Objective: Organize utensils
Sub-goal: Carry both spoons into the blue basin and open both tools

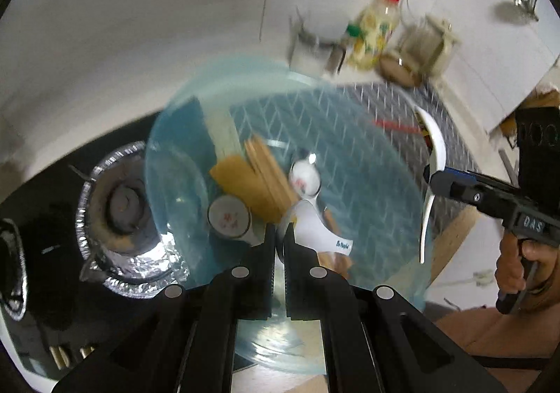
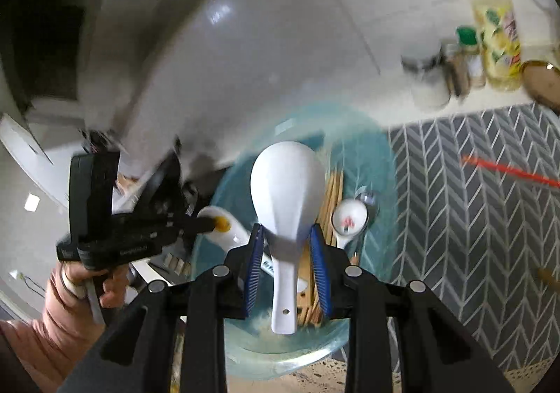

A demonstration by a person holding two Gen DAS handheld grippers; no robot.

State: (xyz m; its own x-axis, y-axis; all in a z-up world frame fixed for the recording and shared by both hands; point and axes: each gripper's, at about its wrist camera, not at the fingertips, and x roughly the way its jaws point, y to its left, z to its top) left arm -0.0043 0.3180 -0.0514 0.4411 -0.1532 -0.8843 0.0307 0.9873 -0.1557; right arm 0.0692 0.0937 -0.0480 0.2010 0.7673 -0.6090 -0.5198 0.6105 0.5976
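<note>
The right gripper (image 2: 287,246) holds a big white plastic rice paddle (image 2: 287,190) by its neck, just where the wide round head meets the handle. Its blue pads (image 2: 319,263) press on both sides. The paddle hangs above the see-through blue plastic bowl (image 2: 381,176). It looks light, stiff and smooth, so it could slip or swing. Holding it at the narrow neck is a good spot, because the wide head cannot slide down through the jaws.

The left gripper (image 1: 280,239) has its jaws nearly closed on the near rim of the blue bowl, and I think it is pinching the rim, but the picture is blurry there. The bowl is thin and may bend or tip.

Inside the bowl lie a bundle of wooden chopsticks (image 1: 269,176) and small white soup spoons with red marks (image 1: 305,179). The spoons look like china and could chip if bumped.

The foil-lined stove burner (image 1: 122,218) sits just beside the bowl on the left, so there is little room that way. The grey zigzag mat (image 2: 472,200) on the right is mostly open, with only a thin red stick (image 2: 507,169) on it.
</note>
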